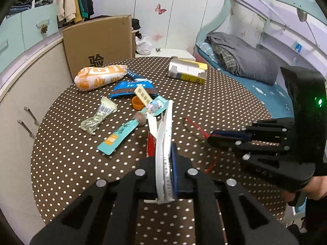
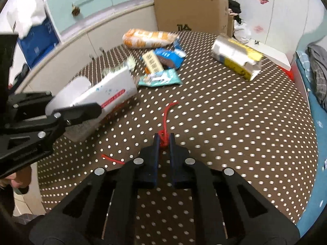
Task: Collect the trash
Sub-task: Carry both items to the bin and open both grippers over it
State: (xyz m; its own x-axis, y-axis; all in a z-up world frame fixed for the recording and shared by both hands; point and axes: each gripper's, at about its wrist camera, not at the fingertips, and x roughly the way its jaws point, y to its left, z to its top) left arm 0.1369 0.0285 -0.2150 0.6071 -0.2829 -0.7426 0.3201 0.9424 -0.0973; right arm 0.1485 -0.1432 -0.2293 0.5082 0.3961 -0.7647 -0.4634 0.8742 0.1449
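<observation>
My left gripper [image 1: 166, 159] is shut on a flat white carton [image 1: 163, 143] and holds it on edge above the dotted table [image 1: 224, 106]; the carton also shows in the right wrist view [image 2: 106, 94]. My right gripper [image 2: 163, 140] is shut on a knotted red string [image 2: 166, 118] that trails over the table; it shows from the side in the left wrist view [image 1: 212, 137]. Loose trash lies beyond: an orange snack bag [image 1: 100, 77], a blue wrapper [image 1: 130, 88], a teal sachet [image 1: 118, 134], a crumpled foil wrapper [image 1: 98, 116] and a torn yellow-white box [image 1: 188, 71].
A big cardboard box [image 1: 98, 45] stands behind the table on the left, beside curved cabinets [image 1: 24, 94]. A bed with grey bedding [image 1: 241, 59] lies to the right. An orange cap [image 1: 136, 103] sits among the wrappers.
</observation>
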